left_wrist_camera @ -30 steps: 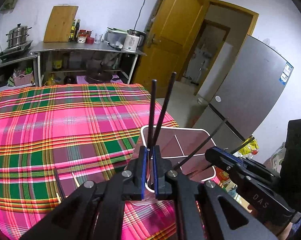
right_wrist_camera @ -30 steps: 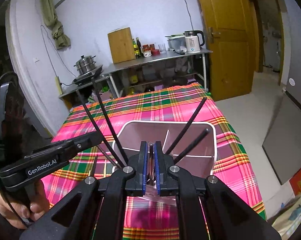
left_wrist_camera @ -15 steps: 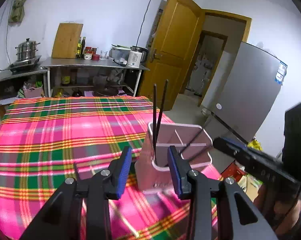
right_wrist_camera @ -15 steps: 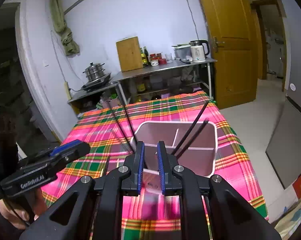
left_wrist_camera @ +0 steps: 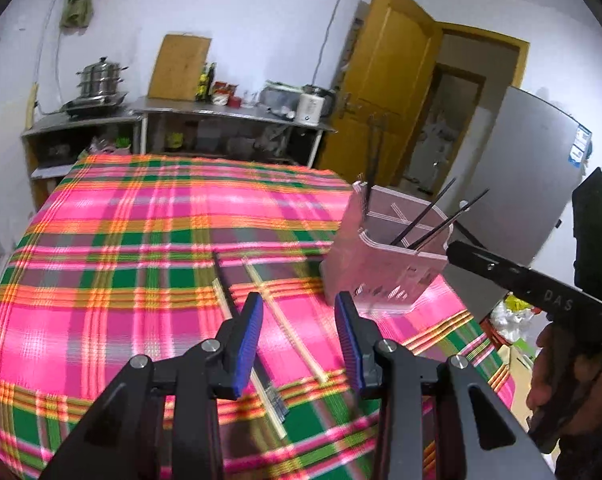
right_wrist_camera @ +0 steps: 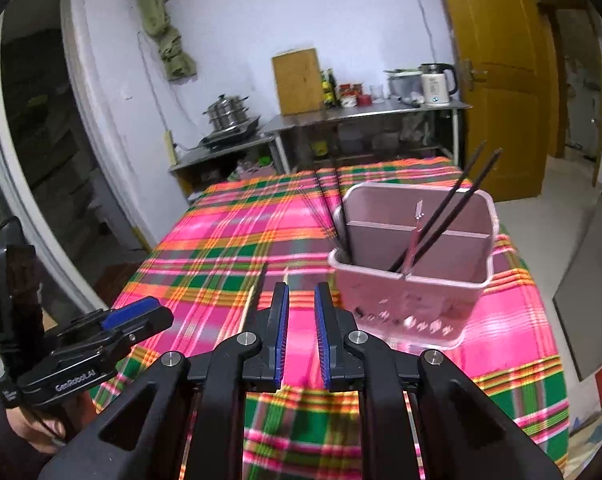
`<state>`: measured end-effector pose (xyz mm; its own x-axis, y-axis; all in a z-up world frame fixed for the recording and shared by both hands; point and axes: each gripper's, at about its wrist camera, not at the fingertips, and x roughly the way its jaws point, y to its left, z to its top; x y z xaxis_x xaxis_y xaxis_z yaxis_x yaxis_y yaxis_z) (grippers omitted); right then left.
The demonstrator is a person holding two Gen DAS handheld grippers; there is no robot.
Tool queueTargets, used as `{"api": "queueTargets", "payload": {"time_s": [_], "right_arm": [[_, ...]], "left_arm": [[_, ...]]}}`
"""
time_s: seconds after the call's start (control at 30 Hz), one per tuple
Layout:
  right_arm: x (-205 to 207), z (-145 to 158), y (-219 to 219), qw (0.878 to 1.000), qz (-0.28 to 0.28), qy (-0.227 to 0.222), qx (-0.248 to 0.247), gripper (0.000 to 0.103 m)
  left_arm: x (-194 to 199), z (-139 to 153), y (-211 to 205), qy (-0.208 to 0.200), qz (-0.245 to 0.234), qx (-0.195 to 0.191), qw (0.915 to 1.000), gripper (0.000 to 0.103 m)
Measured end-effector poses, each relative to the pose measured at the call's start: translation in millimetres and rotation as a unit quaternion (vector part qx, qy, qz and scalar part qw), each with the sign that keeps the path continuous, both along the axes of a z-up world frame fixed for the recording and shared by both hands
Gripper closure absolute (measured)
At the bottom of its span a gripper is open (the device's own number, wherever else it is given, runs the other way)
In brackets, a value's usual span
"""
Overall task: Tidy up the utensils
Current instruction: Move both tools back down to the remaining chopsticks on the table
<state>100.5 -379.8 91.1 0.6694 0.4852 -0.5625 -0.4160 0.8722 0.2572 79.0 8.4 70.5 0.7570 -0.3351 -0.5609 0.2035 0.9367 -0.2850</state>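
- Both of my hand-held grippers are empty: the left hand-held gripper has its blue pads standing wide apart over the desk, nothing between them.
- The right hand-held gripper shows a narrower gap, pads parted, also holding nothing.
- The pink utensil holder stands upright near the desk's right edge, split into compartments by dividers.
- I count four black chopsticks in it: two leaning right in a front compartment, two standing nearly upright at the left corner (blurry in both views, so that count is my best read).
- Loose on the plaid cloth, left of the holder: two pale wooden chopsticks and at least one dark one, lying just under my left pads.
- Each view catches the other gripper with a person's hand on it.
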Motion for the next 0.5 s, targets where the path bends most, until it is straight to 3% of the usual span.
{"api": "queueTargets", "payload": {"time_s": [0.13, 0.3, 0.37, 0.5], "right_arm": [[-3.4, -10.8, 14.4, 1.0, 0.019, 0.011, -0.005, 0.09], [-6.8, -23.6, 29.6, 0.999, 0.035, 0.02, -0.017, 0.09], [-7.8, -27.0, 34.2, 0.999, 0.038, 0.023, -0.021, 0.09], [-8.5, -33.8, 40.8, 0.998, 0.045, 0.03, -0.027, 0.09]], "left_arm": [[-10.8, -12.6, 16.5, 0.014, 0.022, -0.007, 0.9996, 0.064], [-16.8, -21.0, 26.5, 0.021, 0.051, 0.013, 0.9984, 0.064], [-16.4, -23.6, 30.0, 0.022, 0.062, 0.02, 0.9976, 0.072], [-14.8, -30.8, 33.7, 0.031, 0.067, 0.018, 0.9971, 0.073]]}}
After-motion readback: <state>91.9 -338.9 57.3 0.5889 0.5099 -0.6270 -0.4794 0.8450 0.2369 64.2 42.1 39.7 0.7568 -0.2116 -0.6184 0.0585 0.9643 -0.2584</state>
